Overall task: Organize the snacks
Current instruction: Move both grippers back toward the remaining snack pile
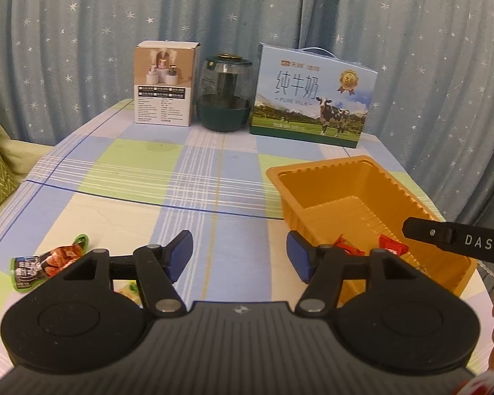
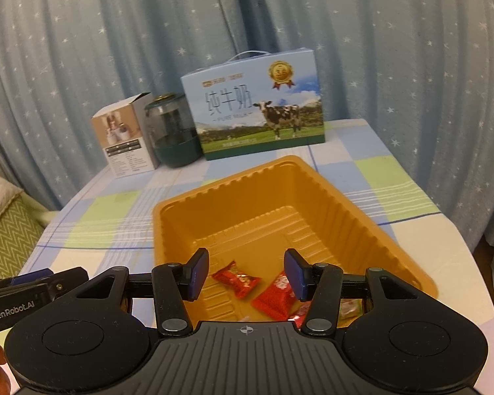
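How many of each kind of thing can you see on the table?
Red candies in the orange tray: 2
Snack packets on the tablecloth: 1
Orange trays: 1
Milk boxes: 1
White boxes: 1
Green jars: 1
Total: 7, with more wrappers partly hidden.

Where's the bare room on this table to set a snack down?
Widest bare patch: tablecloth between the back row (white box, jar, milk carton) and the grippers, left of the orange tray. Crowded: tray's near end, near-left corner with the green-edged snack packet.
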Available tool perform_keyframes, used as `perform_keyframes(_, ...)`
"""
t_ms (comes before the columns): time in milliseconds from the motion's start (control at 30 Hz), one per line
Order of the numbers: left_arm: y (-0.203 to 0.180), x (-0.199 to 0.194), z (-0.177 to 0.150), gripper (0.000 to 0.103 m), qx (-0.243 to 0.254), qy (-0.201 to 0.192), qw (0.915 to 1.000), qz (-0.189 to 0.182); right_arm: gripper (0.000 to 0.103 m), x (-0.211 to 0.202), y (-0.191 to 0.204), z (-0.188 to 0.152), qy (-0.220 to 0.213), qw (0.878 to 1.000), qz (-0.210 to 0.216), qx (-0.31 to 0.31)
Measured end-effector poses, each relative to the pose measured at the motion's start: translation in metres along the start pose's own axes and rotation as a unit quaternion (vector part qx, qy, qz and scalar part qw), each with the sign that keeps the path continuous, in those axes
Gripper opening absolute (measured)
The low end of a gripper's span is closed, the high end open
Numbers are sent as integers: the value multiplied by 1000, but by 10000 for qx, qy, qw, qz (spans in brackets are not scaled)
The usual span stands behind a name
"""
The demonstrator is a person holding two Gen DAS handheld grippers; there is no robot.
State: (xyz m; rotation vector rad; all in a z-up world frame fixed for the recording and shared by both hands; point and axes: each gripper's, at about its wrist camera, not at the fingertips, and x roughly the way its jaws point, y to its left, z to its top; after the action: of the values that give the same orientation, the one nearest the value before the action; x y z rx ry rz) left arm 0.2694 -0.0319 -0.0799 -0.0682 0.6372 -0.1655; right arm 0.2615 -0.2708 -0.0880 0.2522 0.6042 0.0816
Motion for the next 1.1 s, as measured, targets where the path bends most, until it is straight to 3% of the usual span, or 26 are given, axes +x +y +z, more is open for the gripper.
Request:
perform_keyframes(367,42,-13,0,71,-100,-85,9990,417,51,7,34,-4,-3,9991,323,-280)
perform_keyframes(1100,147,-39,-17,74,-567,160,9872,1485,51,26,128,-26,291,9868,1267,-969)
